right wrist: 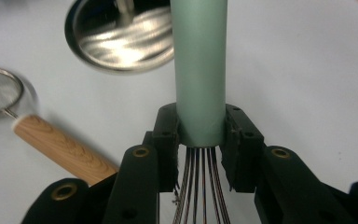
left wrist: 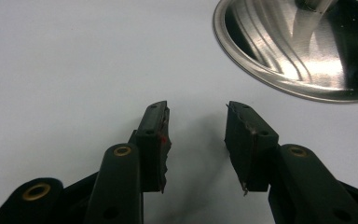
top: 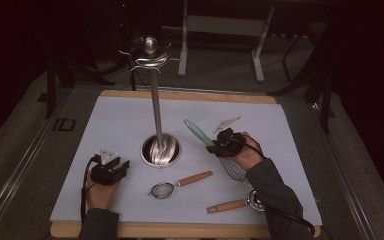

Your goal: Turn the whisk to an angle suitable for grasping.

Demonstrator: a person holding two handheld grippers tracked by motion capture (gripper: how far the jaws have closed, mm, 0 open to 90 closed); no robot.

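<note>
Whisk [right wrist: 200, 70] is held above the desk [top: 130, 120] right of the rack base [top: 161, 150]; right gripper [right wrist: 200, 140] fingers pinch its smooth, slippery handle beside springy wires; left gripper [left wrist: 196, 140] gapes empty

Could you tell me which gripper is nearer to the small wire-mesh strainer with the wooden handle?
Left. The left gripper sits open just left of the strainer; the right gripper, clamping the green-handled whisk, is farther up-right.
</note>
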